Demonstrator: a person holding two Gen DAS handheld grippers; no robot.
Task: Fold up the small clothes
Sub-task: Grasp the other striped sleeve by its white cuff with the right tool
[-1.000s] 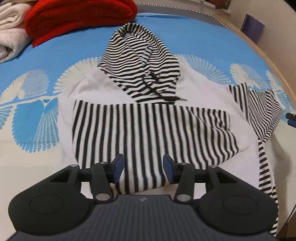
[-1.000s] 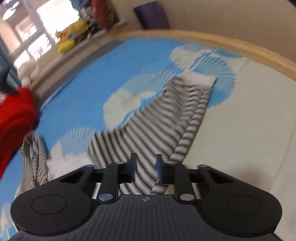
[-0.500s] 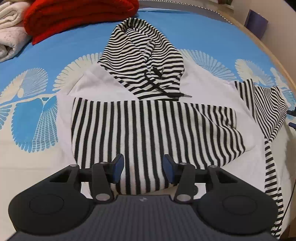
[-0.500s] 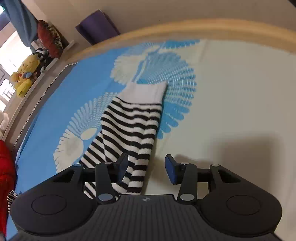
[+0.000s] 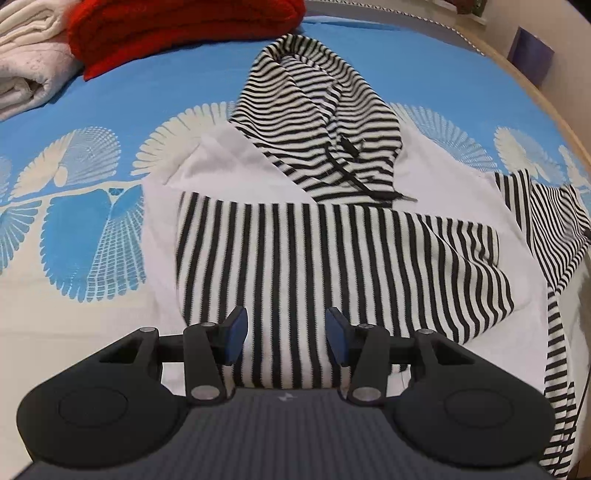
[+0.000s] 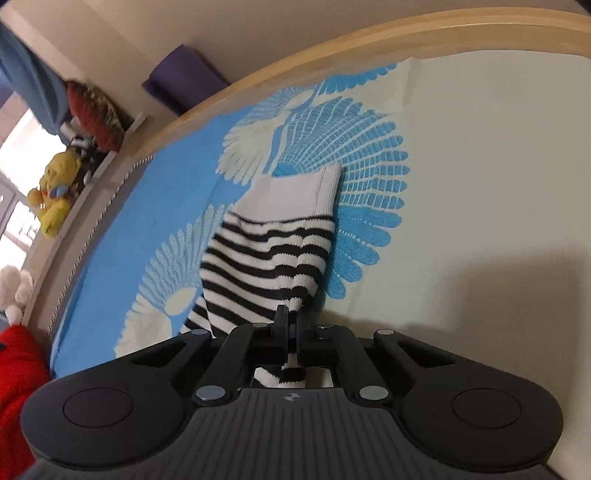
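Left gripper: jaws unchanged, half apart, empty, above the folded sleeve of the striped hoodie spread at centre. Right gripper: parted half a second ago, now clamped on the other sleeve, cuff at 12 o'clock. Blue patterned bedspread; red blanket at 11 o'clock; wooden bed edge beyond.
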